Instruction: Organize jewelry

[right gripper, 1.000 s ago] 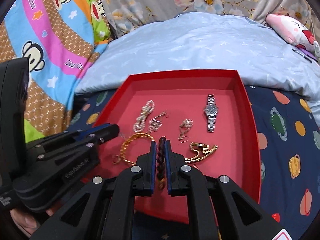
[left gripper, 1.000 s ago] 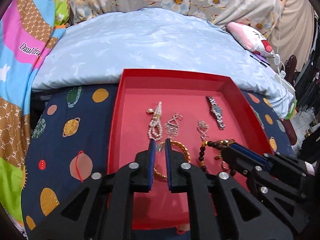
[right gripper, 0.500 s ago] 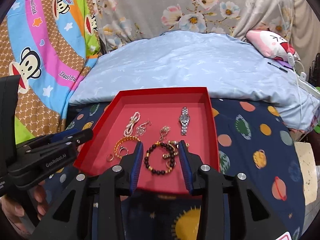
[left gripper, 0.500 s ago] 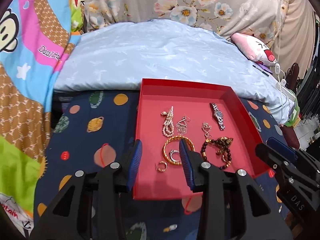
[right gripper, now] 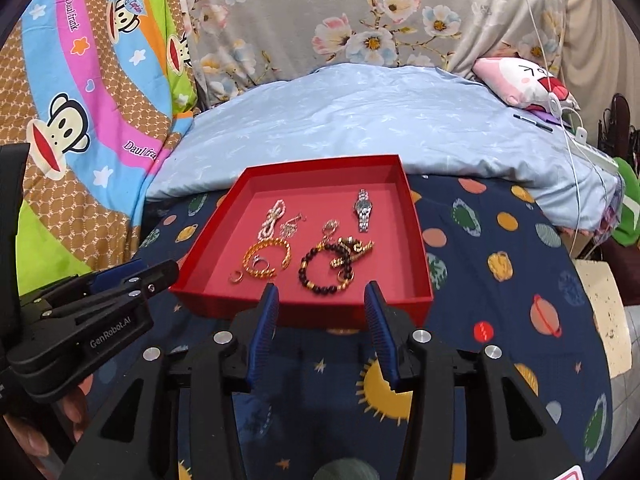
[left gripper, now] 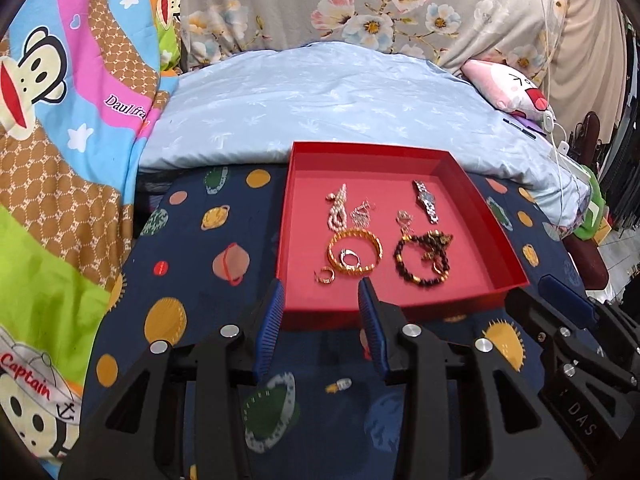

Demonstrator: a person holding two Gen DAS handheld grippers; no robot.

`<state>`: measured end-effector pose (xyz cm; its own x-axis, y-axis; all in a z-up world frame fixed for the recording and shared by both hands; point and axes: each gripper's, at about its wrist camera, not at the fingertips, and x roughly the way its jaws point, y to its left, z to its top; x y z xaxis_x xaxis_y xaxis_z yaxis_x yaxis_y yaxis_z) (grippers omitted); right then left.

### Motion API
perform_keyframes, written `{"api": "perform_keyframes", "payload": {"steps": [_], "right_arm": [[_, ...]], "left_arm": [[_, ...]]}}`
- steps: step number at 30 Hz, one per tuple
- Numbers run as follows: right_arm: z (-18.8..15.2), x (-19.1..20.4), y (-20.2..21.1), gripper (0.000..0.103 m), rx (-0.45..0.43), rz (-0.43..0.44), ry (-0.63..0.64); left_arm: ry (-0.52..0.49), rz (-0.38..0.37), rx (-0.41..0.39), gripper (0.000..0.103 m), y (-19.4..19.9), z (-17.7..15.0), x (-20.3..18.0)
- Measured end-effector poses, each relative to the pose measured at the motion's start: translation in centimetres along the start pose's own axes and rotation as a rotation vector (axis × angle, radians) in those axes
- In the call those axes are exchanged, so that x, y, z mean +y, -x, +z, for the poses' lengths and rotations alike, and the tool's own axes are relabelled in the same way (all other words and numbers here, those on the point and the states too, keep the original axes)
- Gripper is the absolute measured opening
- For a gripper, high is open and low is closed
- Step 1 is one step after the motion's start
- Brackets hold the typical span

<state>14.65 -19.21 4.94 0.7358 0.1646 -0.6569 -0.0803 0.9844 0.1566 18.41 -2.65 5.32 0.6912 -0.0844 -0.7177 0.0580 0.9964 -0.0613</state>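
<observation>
Both your grippers, left gripper [left gripper: 322, 288] and right gripper [right gripper: 323, 290], have just been opening, nothing between the jaws, hovering at the red tray's [left gripper: 404, 308] near edge; bead bracelet [right gripper: 325, 269] lies inside.

Left of your fingers, the monkey-print cartoon blanket [right gripper: 100, 92] reads "Daul frank" and, in the left wrist view, "Captain". The black left gripper [right gripper: 158, 276] body reads "GenRobot.AI".
</observation>
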Motion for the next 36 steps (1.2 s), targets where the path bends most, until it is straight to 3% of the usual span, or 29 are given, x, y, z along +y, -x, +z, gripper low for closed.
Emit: {"api": "perform_keyframes", "payload": {"steps": [5, 9, 17, 19, 23, 26, 36], "right_arm": [[-1.2, 0.3, 0.9, 0.044, 0.005, -0.008, -0.007], [-2.2, 0.7, 1.7, 0.054, -0.002, -0.021, -0.013], [-4.1, 1.2, 2.7, 0.055, -0.012, -0.058, -0.008], [-4.6, 1.1, 2.9, 0.056, -0.014, -0.082, -0.011], [-5.3, 0.4, 3.5, 0.074, -0.038, -0.138, -0.037], [-5.7, -0.2, 3.9, 0.076, -0.054, -0.135, -0.064], [-7.1, -0.8, 2.4, 0.079, -0.047, -0.172, -0.072]], "left_arm": [[0.013, 0.000, 0.008, 0.037, 0.9, -1.2, -0.2], [-0.012, 0.036, -0.014, 0.037, 1.9, -2.2, -0.9], [-0.017, 0.048, -0.017, 0.040, 2.9, -4.1, -1.9], [-0.023, 0.074, -0.023, 0.046, 3.1, -4.5, -2.1], [-0.008, 0.111, -0.038, 0.066, 3.4, -5.0, -1.8], [0.013, 0.122, -0.047, 0.078, 3.6, -5.2, -1.5], [0.004, 0.180, -0.062, 0.081, 2.2, -6.5, -1.7]]}}
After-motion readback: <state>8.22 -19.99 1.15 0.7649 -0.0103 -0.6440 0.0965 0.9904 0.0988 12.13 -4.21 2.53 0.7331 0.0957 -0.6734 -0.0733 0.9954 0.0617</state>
